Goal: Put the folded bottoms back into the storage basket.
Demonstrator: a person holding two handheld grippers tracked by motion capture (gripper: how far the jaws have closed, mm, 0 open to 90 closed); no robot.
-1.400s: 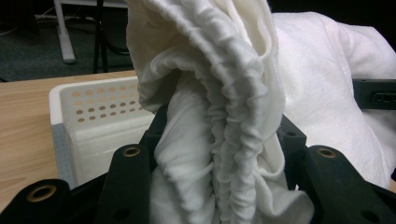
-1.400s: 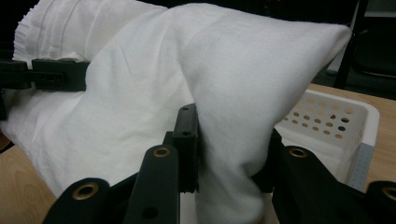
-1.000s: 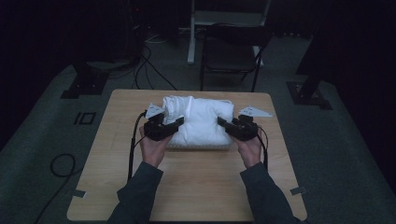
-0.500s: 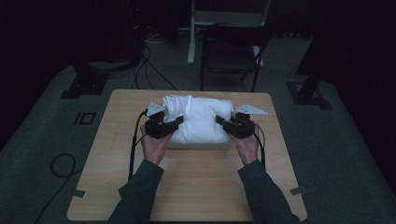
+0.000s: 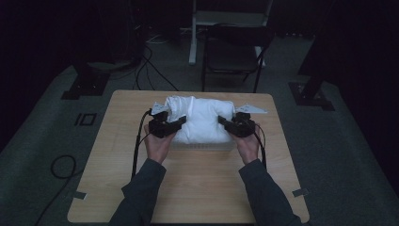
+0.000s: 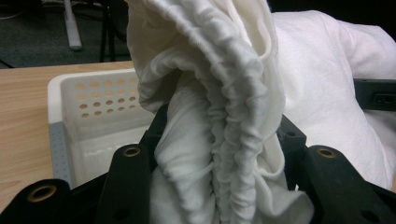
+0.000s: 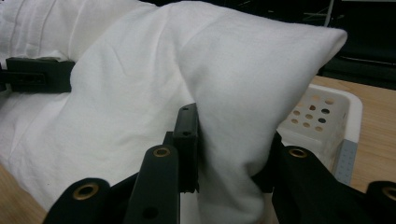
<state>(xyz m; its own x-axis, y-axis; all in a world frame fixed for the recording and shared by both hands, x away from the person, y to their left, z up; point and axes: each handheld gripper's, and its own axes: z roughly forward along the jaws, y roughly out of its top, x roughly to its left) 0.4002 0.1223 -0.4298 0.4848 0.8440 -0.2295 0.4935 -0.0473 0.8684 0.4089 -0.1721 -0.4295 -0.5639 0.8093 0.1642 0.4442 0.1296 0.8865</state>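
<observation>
Cloth (image 6: 219,140) is bunching between my left gripper's (image 5: 165,126) jaws, which are clenching a gathered fold of it. My right gripper (image 5: 237,125) is pinching the opposite end, a smooth fold clamped between its jaws. The cloth is lying heaped over a white perforated basket (image 6: 88,100) at the middle of the table (image 5: 202,188). I am judging the step to be settling the cloth into the basket, so I am aiming to keep both grips level and lower together, avoiding a snag on the rim.
</observation>
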